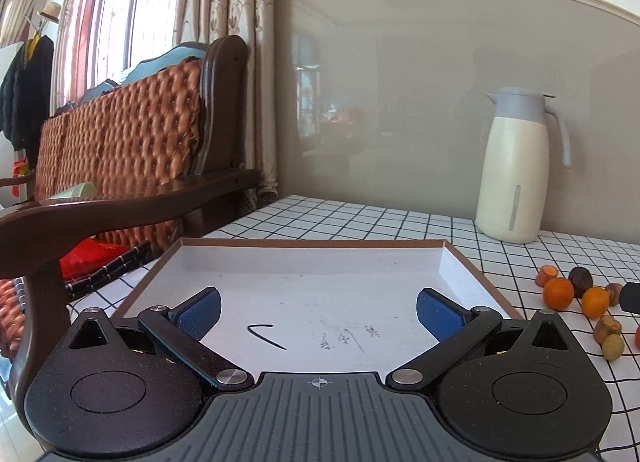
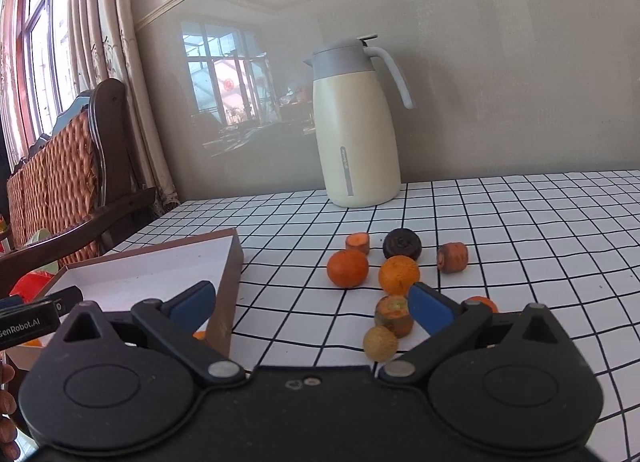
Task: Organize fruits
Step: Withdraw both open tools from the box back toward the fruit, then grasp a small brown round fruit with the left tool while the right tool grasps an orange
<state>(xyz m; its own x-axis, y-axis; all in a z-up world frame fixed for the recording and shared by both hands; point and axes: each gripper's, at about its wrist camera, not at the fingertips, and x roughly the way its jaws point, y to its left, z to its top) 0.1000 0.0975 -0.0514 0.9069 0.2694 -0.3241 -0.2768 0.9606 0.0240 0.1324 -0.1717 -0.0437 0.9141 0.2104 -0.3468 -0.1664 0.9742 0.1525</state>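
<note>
Both grippers' fingers (image 1: 199,312) gape over checked tablecloth (image 2: 520,230) by the grey wall (image 2: 480,82).

bright window (image 1: 116,14) daylight, fisheye-warped edges

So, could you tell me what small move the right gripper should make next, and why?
Probably ease the right gripper forward and a little to its right, so its open fingers straddle the nearer orange. It holds nothing, the fruit lies loose on the checked tablecloth beside the tray, and the left gripper hovers open over the tray.
</note>
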